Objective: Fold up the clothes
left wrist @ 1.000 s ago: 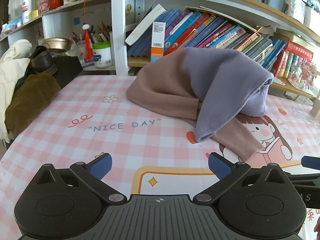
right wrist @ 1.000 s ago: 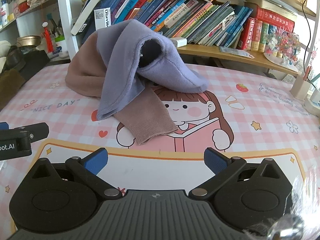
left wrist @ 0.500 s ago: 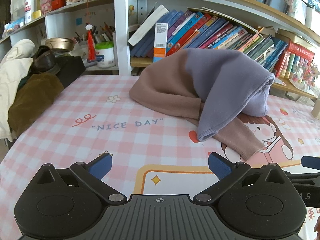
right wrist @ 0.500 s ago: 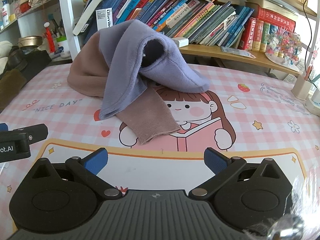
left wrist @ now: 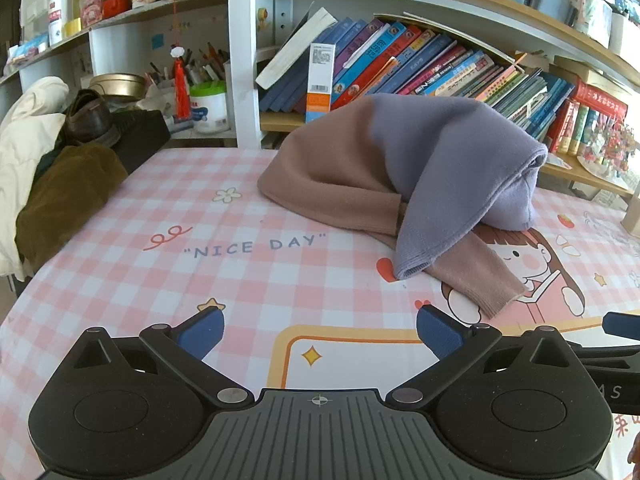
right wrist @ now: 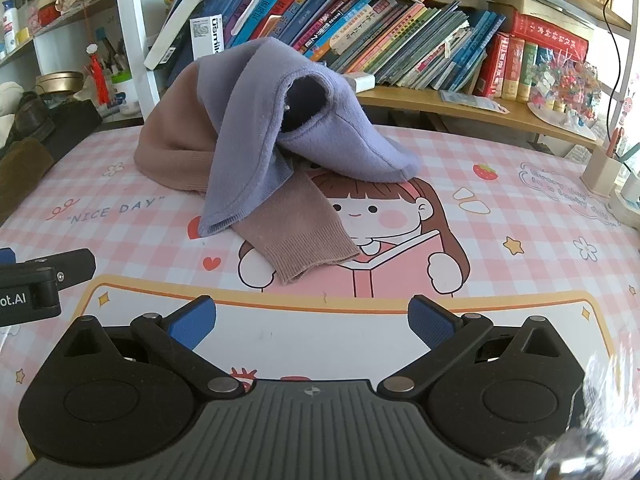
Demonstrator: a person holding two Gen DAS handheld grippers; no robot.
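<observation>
Both tools hover low over the pink checked counter [left wrist: 248,280]. The left hand-held gripper [left wrist: 320,330] is spread wide, gripping nothing; the right hand-held gripper [right wrist: 312,320] likewise gapes empty. The brown-and-lilac sweater [left wrist: 404,176] sits heaped at twelve o'clock, one brown sleeve [right wrist: 304,236] trailing toward the right tool, bookshelf [right wrist: 400,32] behind it.

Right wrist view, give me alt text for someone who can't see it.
A crumpled brown and lavender sweater lies heaped on a pink checked tablecloth printed with a cartoon girl, one brown sleeve trailing toward the camera. The right gripper is open and empty in front of it, with crowded bookshelves behind.
</observation>
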